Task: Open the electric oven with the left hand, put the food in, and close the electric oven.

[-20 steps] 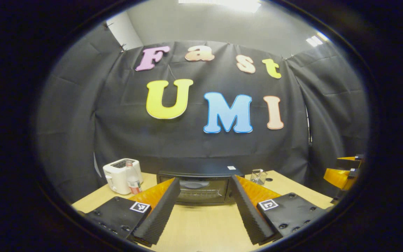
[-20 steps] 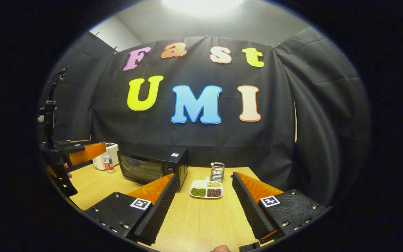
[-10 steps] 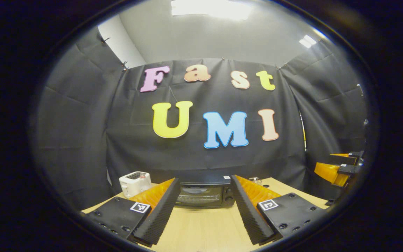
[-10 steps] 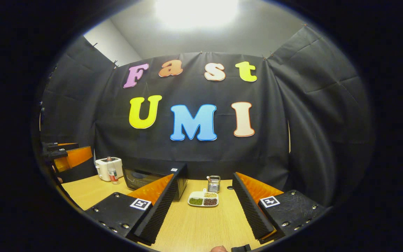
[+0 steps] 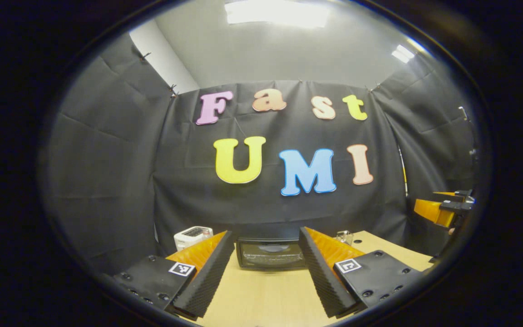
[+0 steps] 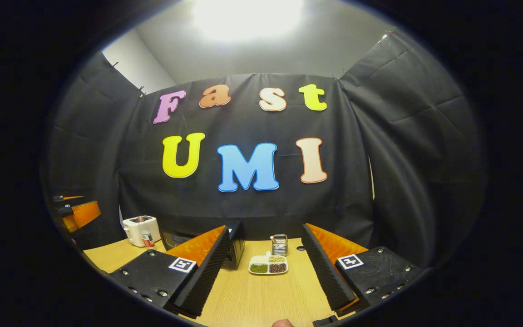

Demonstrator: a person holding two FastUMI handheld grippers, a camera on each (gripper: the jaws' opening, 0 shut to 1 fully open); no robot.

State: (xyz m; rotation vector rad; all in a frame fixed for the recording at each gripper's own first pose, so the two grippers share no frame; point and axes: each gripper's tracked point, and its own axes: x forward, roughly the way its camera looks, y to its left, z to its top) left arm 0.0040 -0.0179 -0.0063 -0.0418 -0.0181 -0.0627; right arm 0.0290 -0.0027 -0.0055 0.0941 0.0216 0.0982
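Black and boxy, the electric oven (image 5: 270, 254) sits door shut at the back of the wooden surface (image 5: 266, 295), its glass front framed between the left gripper (image 5: 266, 272)'s wide-open jaws. The right gripper (image 6: 266, 277), jaws equally spread, faces a white food tray (image 6: 268, 264) beside the oven.

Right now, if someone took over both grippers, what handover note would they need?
Left gripper: open, empty, above the light wooden table, aimed at the black electric oven, well short of it.
Right gripper: open, empty, facing the white divided tray of food.
Oven door looks shut; tray sits on the table to the oven's right, in front of a small wire basket.
Done: nothing.
Left: open the oven with the left gripper, put the tray in, close it.
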